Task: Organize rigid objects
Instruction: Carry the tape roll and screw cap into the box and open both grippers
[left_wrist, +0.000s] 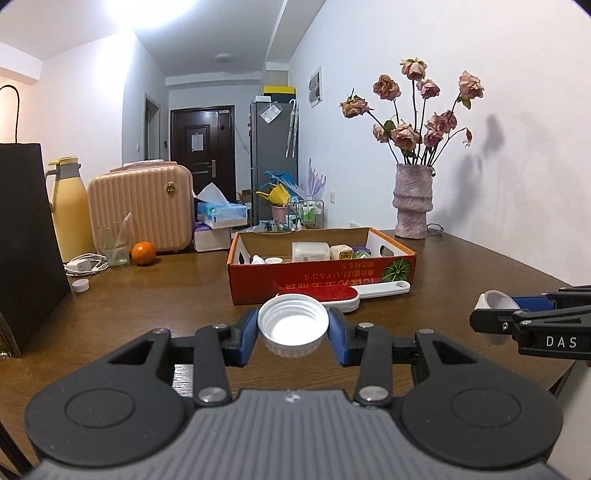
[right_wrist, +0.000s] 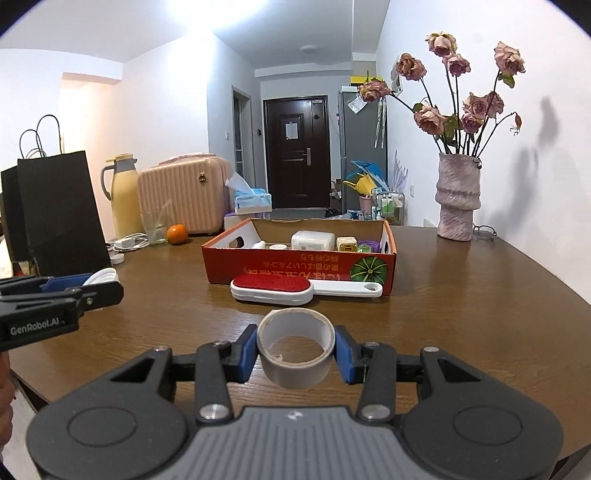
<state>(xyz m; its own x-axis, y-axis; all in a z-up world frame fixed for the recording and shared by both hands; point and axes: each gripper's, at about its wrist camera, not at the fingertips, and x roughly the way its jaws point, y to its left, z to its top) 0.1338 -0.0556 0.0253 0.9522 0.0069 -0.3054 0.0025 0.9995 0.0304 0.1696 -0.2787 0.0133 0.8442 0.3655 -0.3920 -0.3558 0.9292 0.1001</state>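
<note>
My left gripper (left_wrist: 293, 334) is shut on a white screw cap (left_wrist: 293, 326), open side up, held above the wooden table in front of the orange cardboard box (left_wrist: 321, 278). My right gripper (right_wrist: 295, 352) is shut on a grey tape roll (right_wrist: 295, 349), also held above the table. The box (right_wrist: 295, 266) holds several small items. A red and white lint brush (right_wrist: 273, 290) lies flat against the box's near side; it also shows in the left wrist view (left_wrist: 343, 295). Each gripper shows at the edge of the other's view: the right one (left_wrist: 495, 308), the left one (right_wrist: 101, 286).
A pink vase with dried roses (right_wrist: 458, 195) stands at the back right by the wall. At the back left are a black paper bag (right_wrist: 59, 214), a yellow jug (right_wrist: 123, 195), a pink case (right_wrist: 184, 192), a glass (right_wrist: 155, 225), an orange (right_wrist: 177, 233), a charger (left_wrist: 83, 265) and a small white cap (left_wrist: 80, 285).
</note>
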